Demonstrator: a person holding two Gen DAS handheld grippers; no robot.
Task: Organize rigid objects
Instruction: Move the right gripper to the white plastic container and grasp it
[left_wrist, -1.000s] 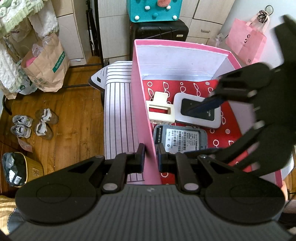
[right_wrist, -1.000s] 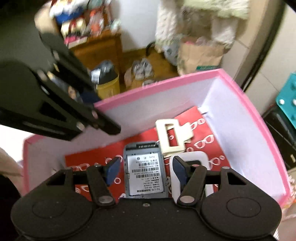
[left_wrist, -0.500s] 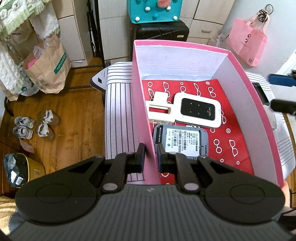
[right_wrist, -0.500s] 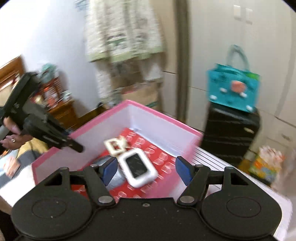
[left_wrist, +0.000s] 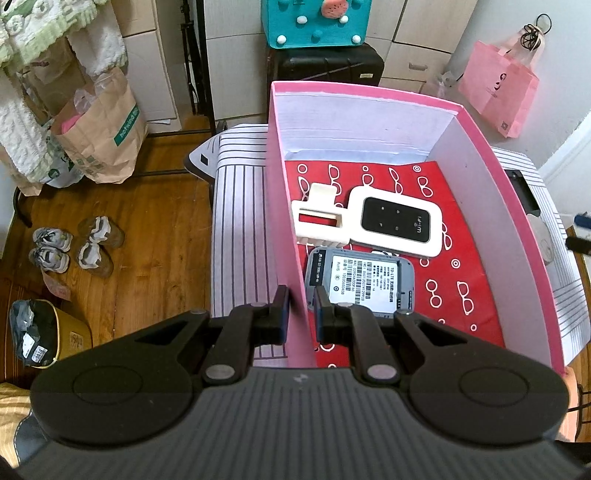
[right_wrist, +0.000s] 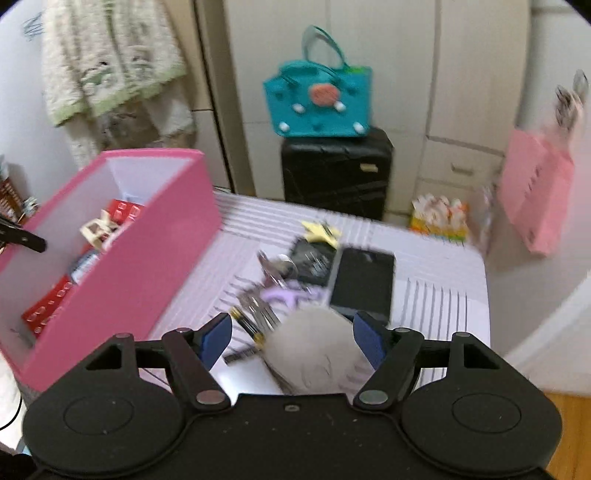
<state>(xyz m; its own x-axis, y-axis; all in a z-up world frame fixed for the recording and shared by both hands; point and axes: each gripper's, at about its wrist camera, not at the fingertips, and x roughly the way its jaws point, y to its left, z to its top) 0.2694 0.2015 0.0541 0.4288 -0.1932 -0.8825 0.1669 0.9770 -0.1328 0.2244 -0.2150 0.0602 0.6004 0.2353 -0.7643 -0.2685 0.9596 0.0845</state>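
Pink box sits on the striped surface, holding a white Wi-Fi router, a cream bracket and a grey device. The left gripper has its jaws clenched on the box's near wall. The right gripper, its jaws just widened and grasping nothing, hovers above a blurred clutter beside the box: a grey rounded object and a black phone.
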